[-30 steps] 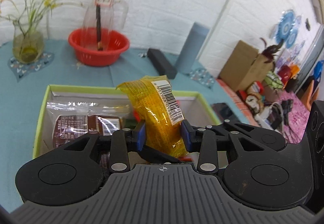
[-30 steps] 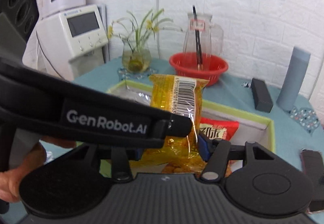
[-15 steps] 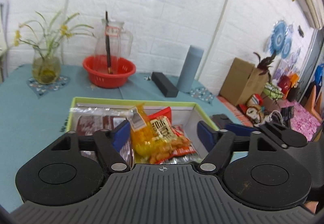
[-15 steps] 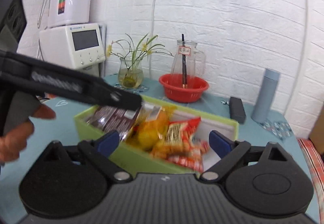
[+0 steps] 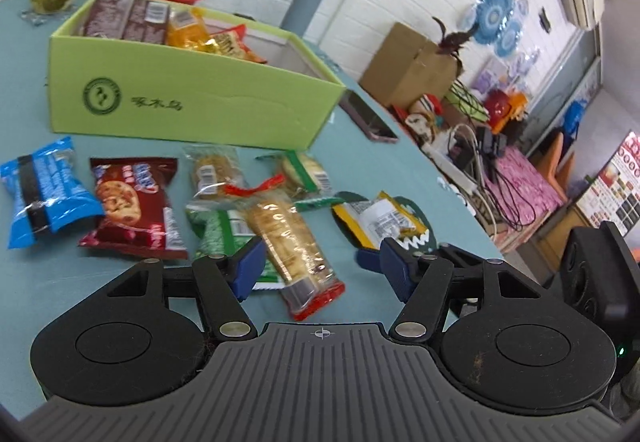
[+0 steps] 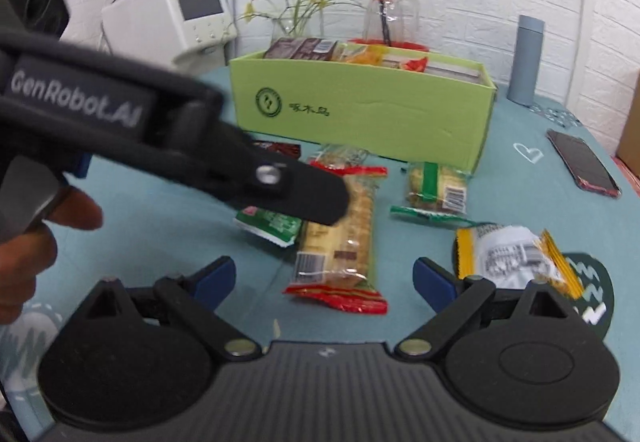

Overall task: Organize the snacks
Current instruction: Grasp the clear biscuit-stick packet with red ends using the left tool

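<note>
I had both tools low over the counter (image 5: 120,290), in front of the green box (image 5: 192,98). The left tool (image 5: 316,266) stood partly open with nothing gripped; its jaws had just been closing a little, and the clear biscuit pack (image 5: 292,242) lay on the cloth below the gap, nearer the left pad (image 5: 248,270). The right tool (image 6: 324,282) stood wide open and empty, the same pack (image 6: 340,238) lying lengthwise on the counter beyond its jaws.

Open room was thin. The box's long cardboard wall closed off the far side, and loose packets crowded the strip before it: a blue pack (image 5: 40,190) and a dark red cookie pack (image 5: 132,202) to the left, a green one (image 5: 216,230) half under the biscuits, two small clear packs (image 5: 208,174) close to the box, and a crinkled yellow packet (image 6: 516,258) to the right on a dark coaster (image 6: 592,298). The counter's right edge (image 5: 460,202) fell away just past that coaster, with a phone (image 6: 584,162) lying flat near it.

The counter cloth was smooth teal. The box was matte card, straight-edged, open at the top, with glossy wrappers (image 5: 180,26) heaped inside. The biscuit pack was a long clear film with red crimped ends. In the right view the left tool's black arm (image 6: 180,158) crossed over the snacks, a hand (image 6: 36,234) behind it.
</note>
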A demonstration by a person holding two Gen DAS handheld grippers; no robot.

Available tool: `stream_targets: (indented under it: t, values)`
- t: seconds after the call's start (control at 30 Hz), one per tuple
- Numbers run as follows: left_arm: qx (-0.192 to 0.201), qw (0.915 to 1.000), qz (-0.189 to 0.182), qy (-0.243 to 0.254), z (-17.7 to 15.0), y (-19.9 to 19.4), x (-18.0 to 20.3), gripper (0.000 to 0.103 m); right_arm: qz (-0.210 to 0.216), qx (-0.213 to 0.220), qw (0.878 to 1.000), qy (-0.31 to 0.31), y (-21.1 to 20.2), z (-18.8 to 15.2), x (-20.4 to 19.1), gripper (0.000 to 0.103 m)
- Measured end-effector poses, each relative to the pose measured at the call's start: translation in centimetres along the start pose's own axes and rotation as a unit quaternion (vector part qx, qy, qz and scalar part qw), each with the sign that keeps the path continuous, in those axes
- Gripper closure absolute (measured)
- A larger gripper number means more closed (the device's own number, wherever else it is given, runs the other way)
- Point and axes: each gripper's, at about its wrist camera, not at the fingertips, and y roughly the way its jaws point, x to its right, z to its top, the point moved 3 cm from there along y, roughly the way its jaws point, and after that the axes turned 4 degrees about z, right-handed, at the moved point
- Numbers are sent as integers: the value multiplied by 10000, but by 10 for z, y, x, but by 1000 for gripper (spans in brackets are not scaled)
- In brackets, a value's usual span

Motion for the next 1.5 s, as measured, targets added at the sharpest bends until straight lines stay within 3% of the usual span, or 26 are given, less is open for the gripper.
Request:
stream_targets:
  t: [0.13,0.23,0.47,0.8,0.97,1.1,1.17,1.2,1.27,1.37,1.5]
  values:
    - [-230,9995,173,135,8,26,-2,56,210,-159,9995,-146,18,6,-2,9]
    - [-401,9990,20,212,7,38,-5,57,310,-293,9986,-320,26,6,-10,9]
    - [-437,9987,6,250,-10,19,-1,59,392,-293,9978,-444,2,-6,-33,9]
    - [-672,9977,-54,-32,-75,-25,6,59,465,-231,9972,-537,-49,-45,-78,9]
    - [-308,9990,267,-176,-69,-44,-5,55,-17,120,9994,-335,-69,-41,-74,9]
    - [-422,9988,184,-149,-70,-37,0,58,26,95,9999,-122,-64,-39,-71,9]
    - [-593,9980,208,-118,-75,-27,3,62,60,-13,10000,-51,-59,-41,-73,21]
    - [-517,9984,209,-75,-78,-26,4,62,145,-69,9999,13,-56,-43,-72,32]
    - [-530,9982,265,30,-80,-24,6,81,71,7,10000,-26,-57,-45,-74,46]
    - [-548,9982,226,-77,-77,-25,2,92,103,-30,9999,115,-55,-42,-67,48]
    - [-326,9993,138,-83,-53,-35,9,95,106,244,9995,170,-56,-24,-51,47]
